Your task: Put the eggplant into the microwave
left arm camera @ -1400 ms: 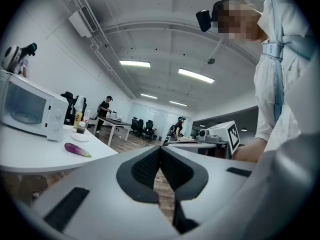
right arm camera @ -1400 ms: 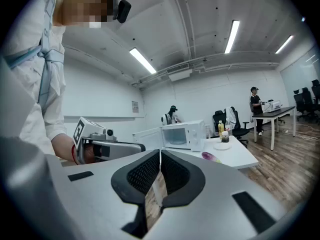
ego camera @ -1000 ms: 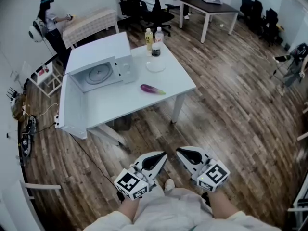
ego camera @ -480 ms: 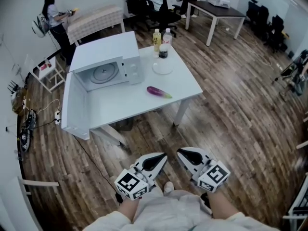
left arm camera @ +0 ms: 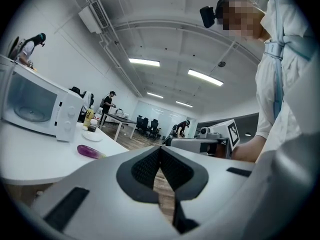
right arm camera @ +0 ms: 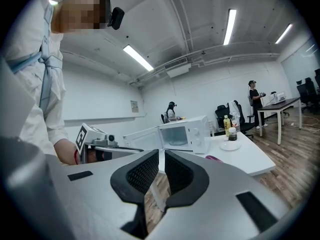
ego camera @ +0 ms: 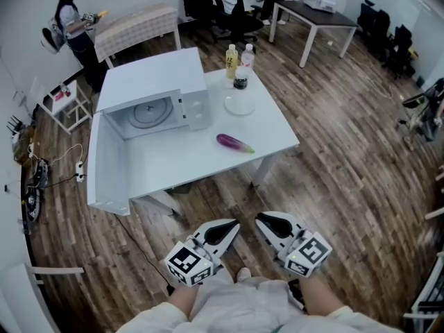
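The purple eggplant (ego camera: 234, 142) lies on the white table (ego camera: 173, 161), right of the white microwave (ego camera: 156, 96). The microwave's door (ego camera: 107, 165) hangs wide open to the left and the turntable shows inside. Both grippers are held low in front of the person's body, over the wooden floor and well short of the table. My left gripper (ego camera: 234, 225) is shut with nothing in it, and so is my right gripper (ego camera: 259, 219). The left gripper view shows the eggplant (left arm camera: 90, 151) and the microwave (left arm camera: 35, 104) past the shut jaws (left arm camera: 160, 151). The right gripper view shows the eggplant (right arm camera: 214, 158) beside the microwave (right arm camera: 185, 133).
Two bottles (ego camera: 232, 60), a dark jar (ego camera: 241, 82) and a white plate (ego camera: 239, 105) stand at the table's far right corner. A person (ego camera: 69, 19) stands by a covered table at the back left. Office chairs (ego camera: 222, 5) and a desk (ego camera: 312, 12) fill the back.
In the head view the table, microwave and eggplant have slid lower and to the right, closer to me. Both grippers keep their place in the view, still shut.
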`<state>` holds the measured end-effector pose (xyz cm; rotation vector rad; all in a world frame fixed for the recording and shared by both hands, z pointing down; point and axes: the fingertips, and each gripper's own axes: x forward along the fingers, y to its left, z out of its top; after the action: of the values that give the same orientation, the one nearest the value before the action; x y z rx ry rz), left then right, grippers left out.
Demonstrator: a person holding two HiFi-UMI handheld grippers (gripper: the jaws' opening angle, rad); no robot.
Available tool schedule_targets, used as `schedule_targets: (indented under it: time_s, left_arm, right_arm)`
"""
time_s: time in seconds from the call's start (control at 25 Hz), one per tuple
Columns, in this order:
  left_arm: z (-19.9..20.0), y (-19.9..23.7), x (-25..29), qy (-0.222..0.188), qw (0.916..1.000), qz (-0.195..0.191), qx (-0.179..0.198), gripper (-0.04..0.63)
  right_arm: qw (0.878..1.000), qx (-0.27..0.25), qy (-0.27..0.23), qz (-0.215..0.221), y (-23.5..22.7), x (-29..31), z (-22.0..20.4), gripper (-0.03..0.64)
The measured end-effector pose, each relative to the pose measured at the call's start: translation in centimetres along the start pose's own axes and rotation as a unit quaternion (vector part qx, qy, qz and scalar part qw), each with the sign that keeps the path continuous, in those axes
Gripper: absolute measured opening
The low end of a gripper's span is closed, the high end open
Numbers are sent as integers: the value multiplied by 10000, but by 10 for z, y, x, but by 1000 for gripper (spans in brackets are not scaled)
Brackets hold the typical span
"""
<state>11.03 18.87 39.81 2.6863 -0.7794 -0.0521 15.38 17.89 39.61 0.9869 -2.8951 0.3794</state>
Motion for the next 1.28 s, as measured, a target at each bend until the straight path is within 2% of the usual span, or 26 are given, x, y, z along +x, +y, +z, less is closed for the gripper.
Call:
schedule_targets:
  time_s: [0.84,1.28]
  left_arm:
    - [37,154,12,82,9998,-100,-179,2]
    - [51,207,19,195,9991,-213,-298,2]
  right_arm:
    - [9984,-47,566,41,-66,133,13,41]
    - [9937,-350,1042,-203,-115,174,10,41]
